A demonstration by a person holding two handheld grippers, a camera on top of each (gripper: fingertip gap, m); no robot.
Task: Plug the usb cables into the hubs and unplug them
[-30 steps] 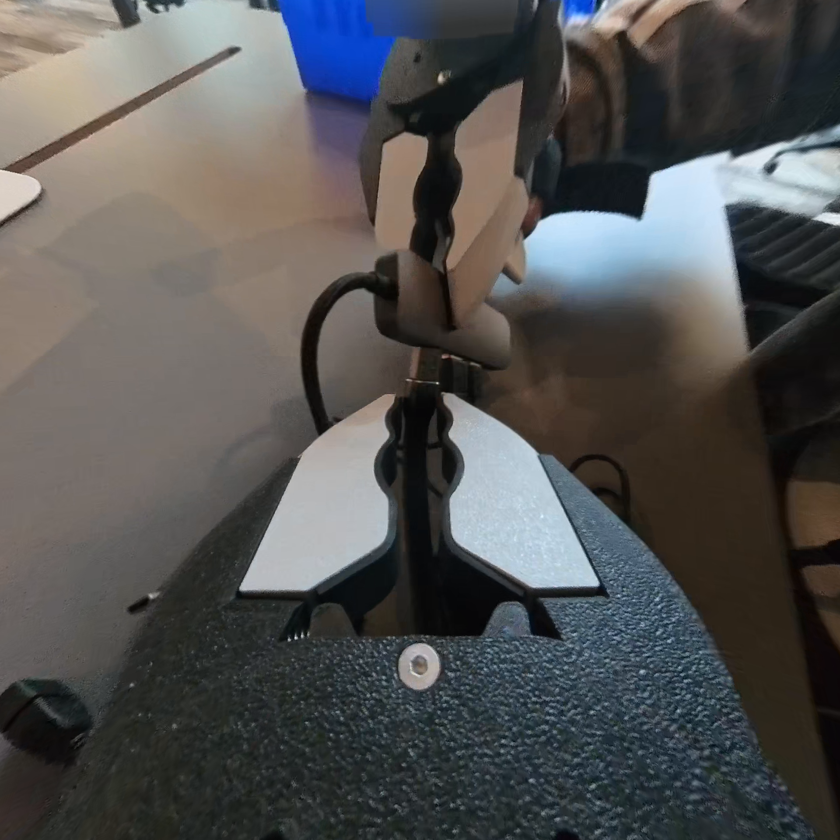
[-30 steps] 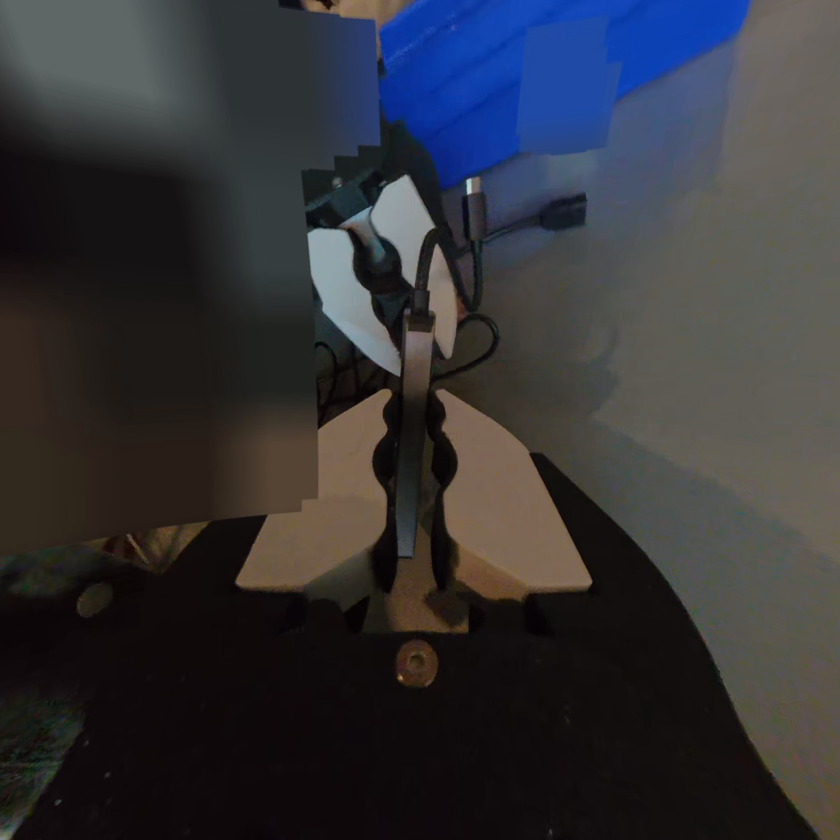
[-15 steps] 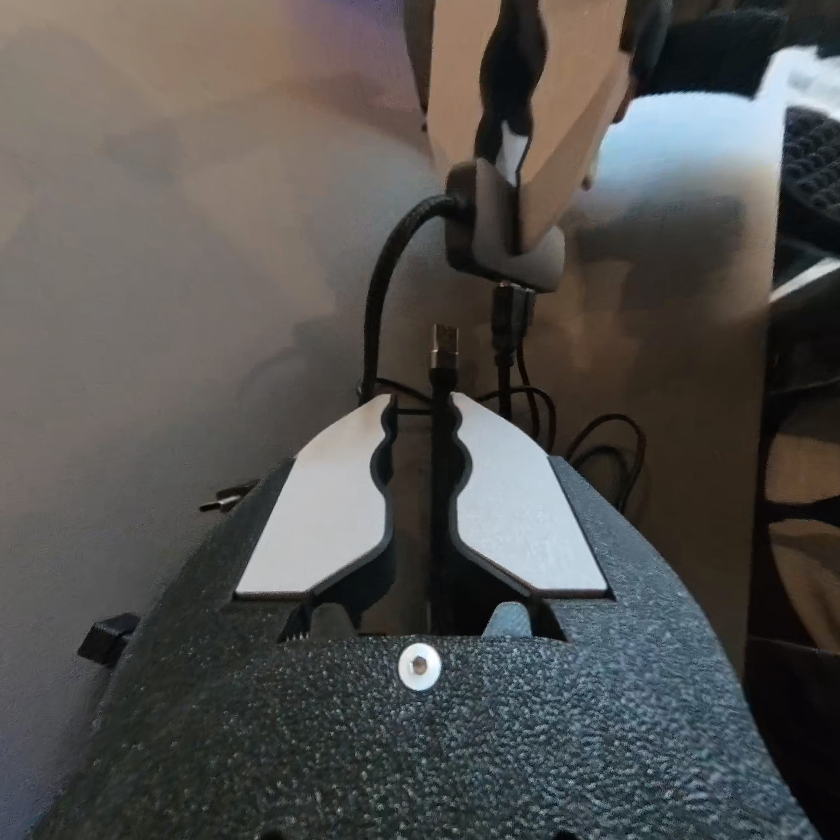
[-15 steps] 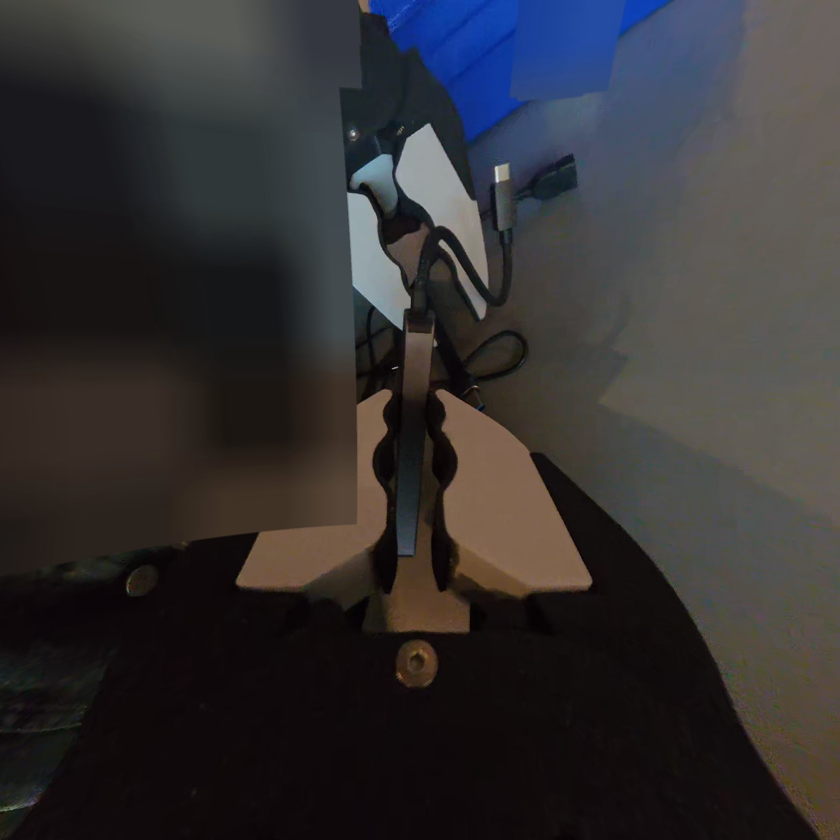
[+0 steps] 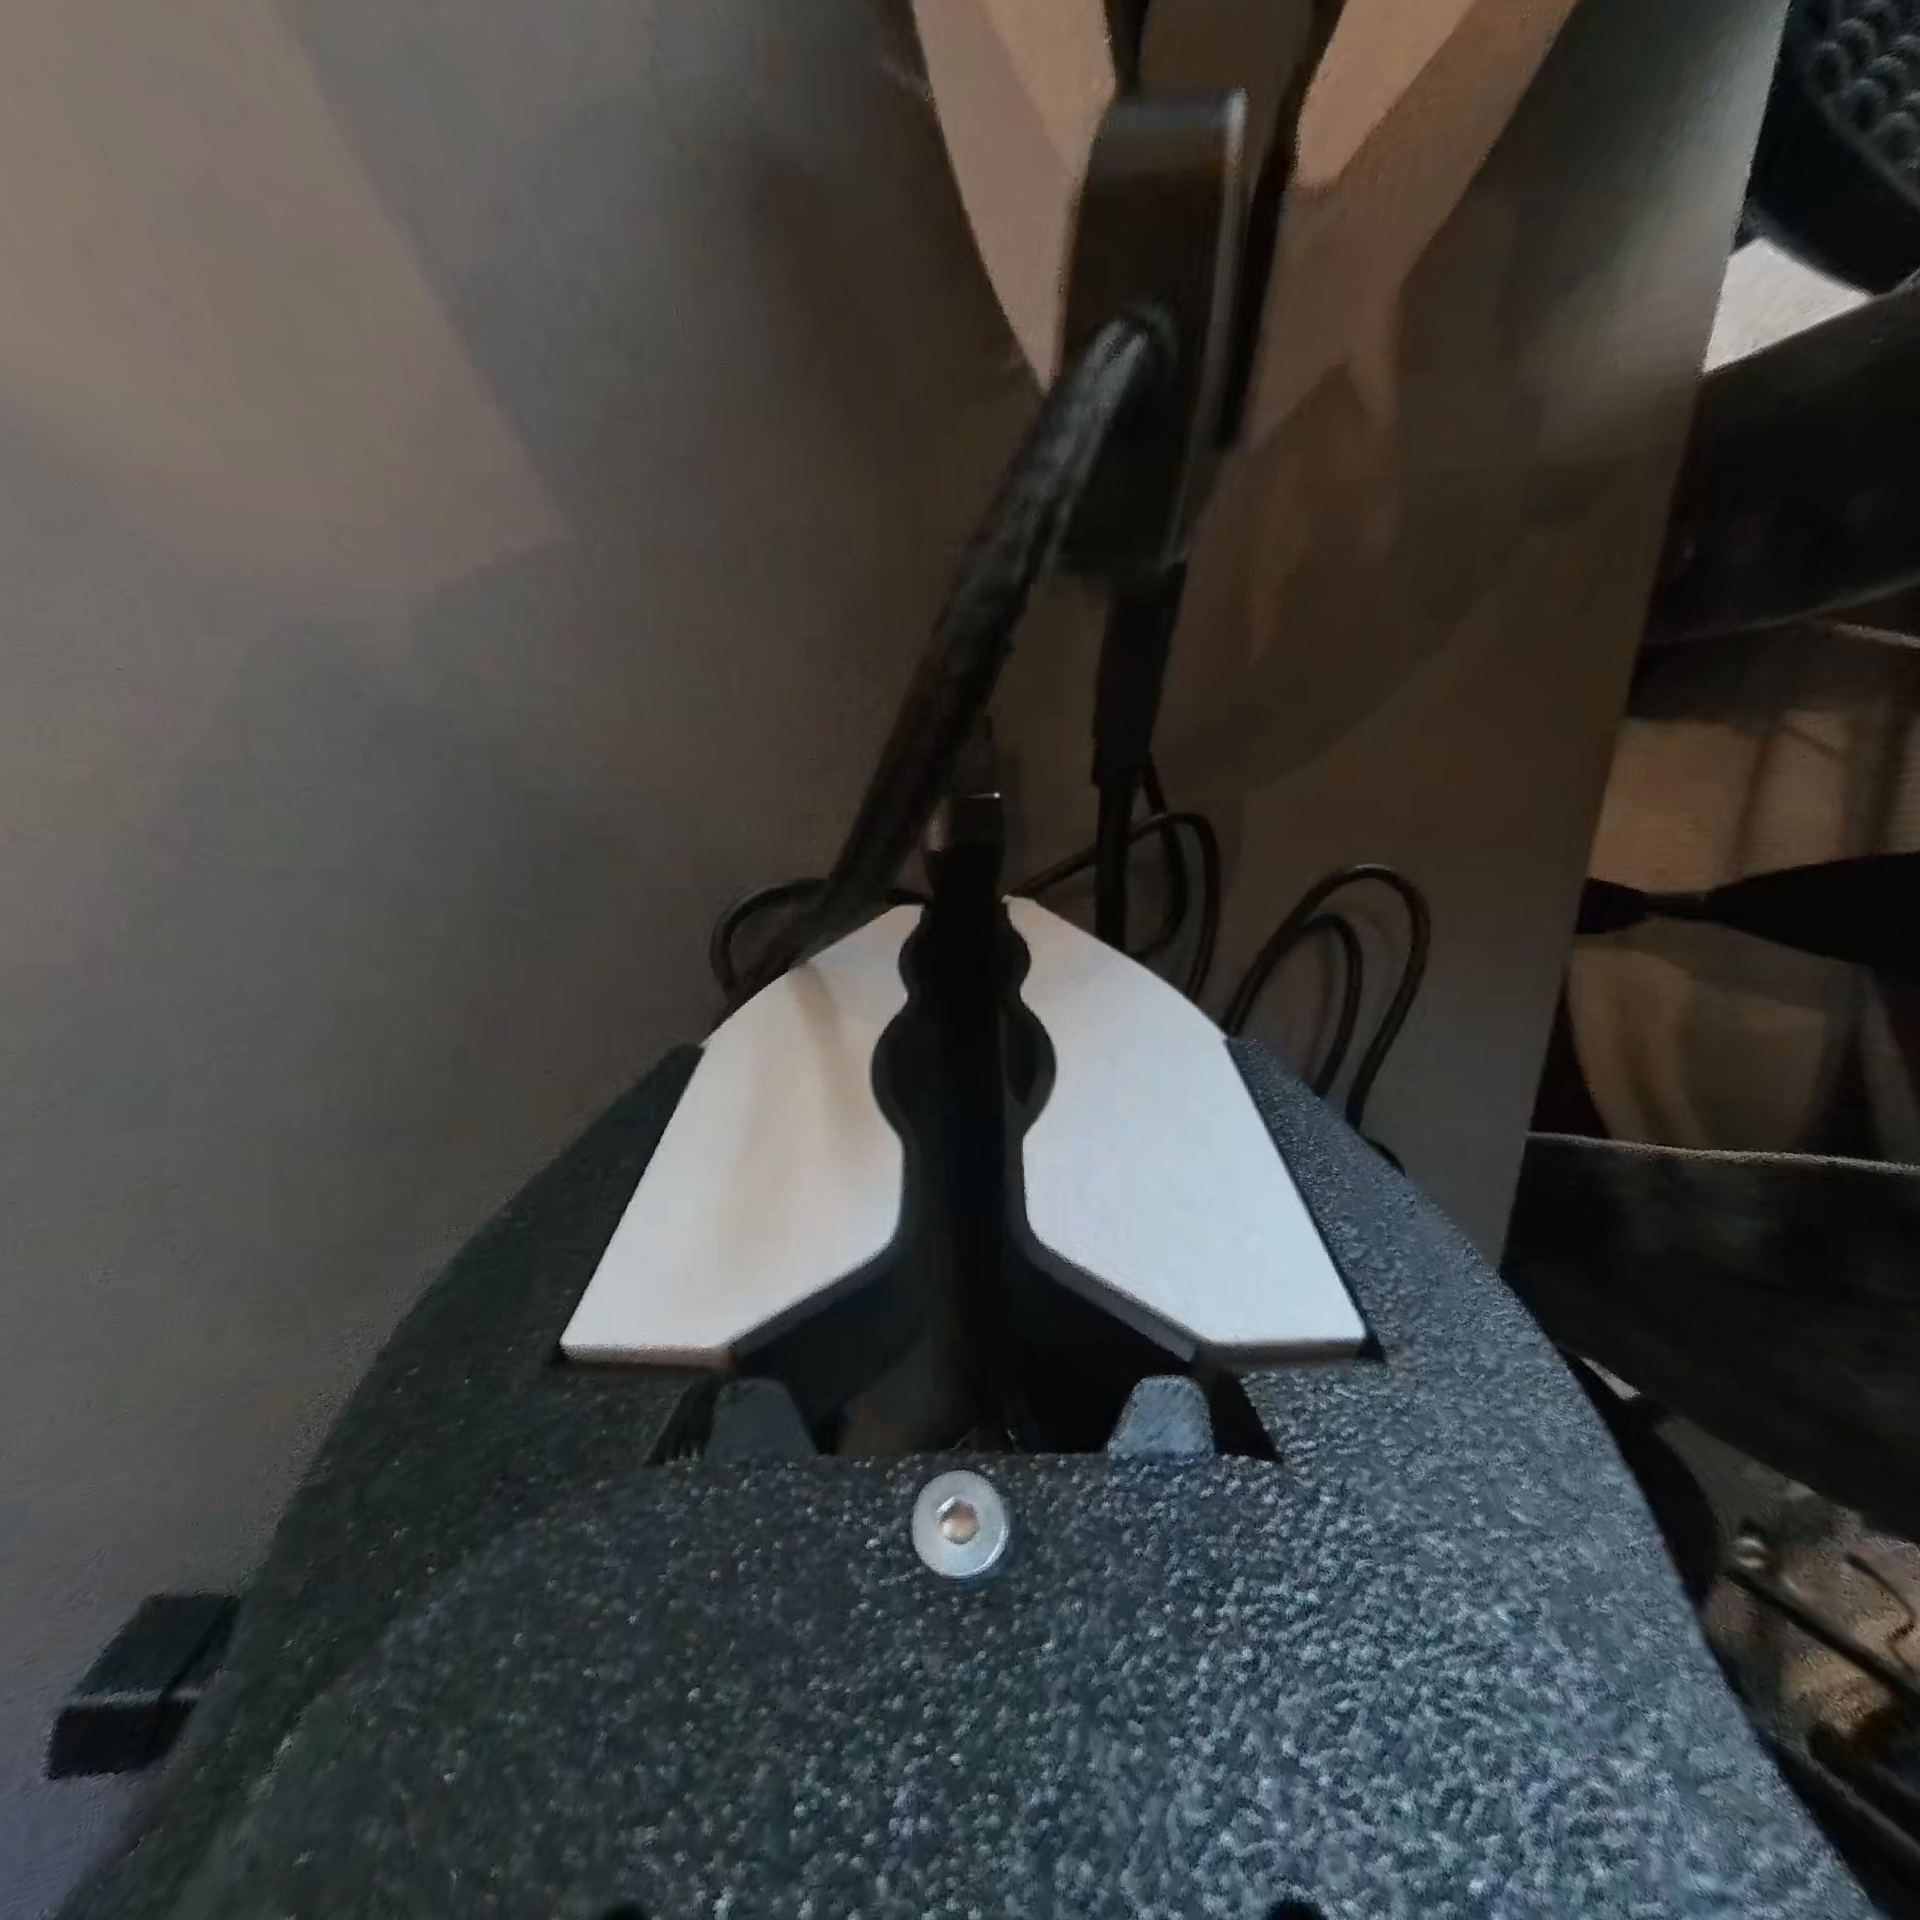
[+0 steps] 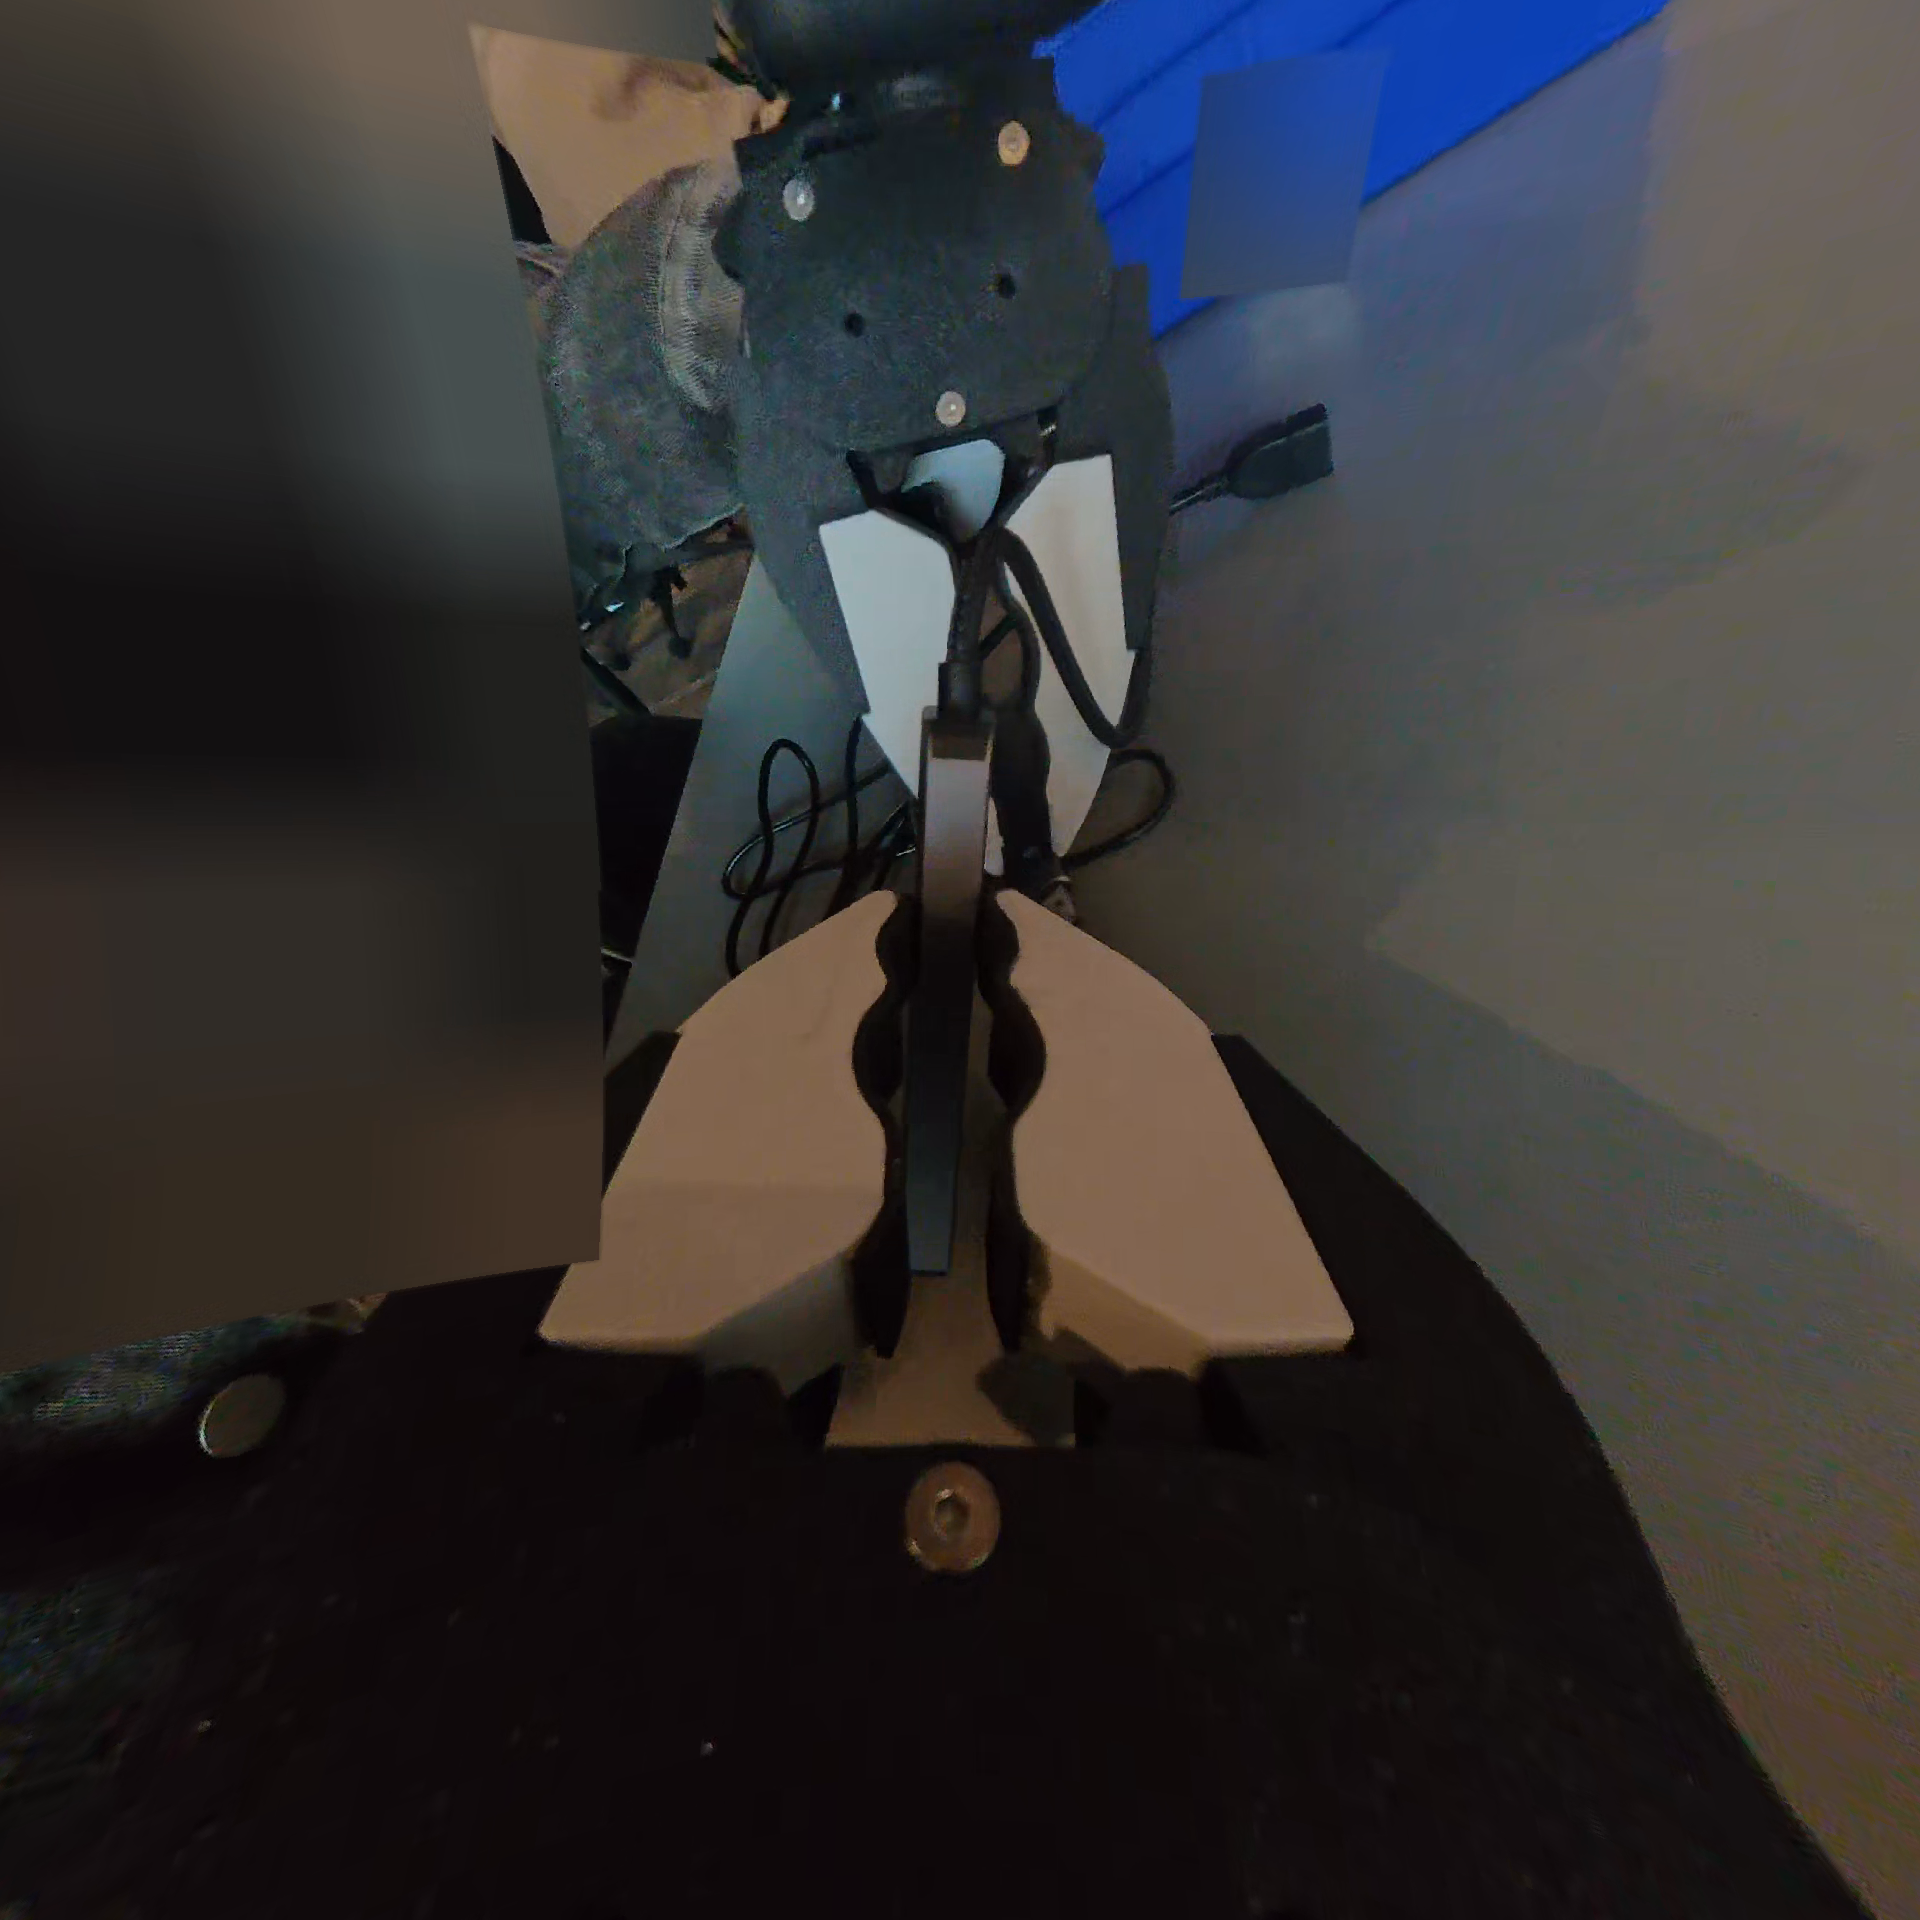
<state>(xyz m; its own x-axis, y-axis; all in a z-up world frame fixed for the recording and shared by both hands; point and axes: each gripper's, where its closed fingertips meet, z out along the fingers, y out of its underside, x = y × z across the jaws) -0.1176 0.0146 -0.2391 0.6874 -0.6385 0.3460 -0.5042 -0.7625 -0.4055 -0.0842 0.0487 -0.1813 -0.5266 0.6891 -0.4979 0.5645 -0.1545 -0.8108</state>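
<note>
Left gripper point(image 5: 961, 914) pinching black usb cable point(image 5: 964, 873), right gripper point(image 6: 948, 914) clamped on grey hub point(image 6: 943, 997), second cable point(image 5: 1127, 686) plugged at hub's 6 o'clock.

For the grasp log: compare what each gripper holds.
The left gripper holds a thin black USB cable, its plug free; the right gripper holds a flat grey hub edge-on. The cable is round, the hub slab-like. Both sit between shut jaws.

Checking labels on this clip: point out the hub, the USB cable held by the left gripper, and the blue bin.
hub point(image 6: 951, 997): right wrist view, narrow edge.
USB cable point(image 5: 971, 940): left wrist view, plug body.
blue bin point(image 6: 1455, 94): right wrist view, side wall.
</note>
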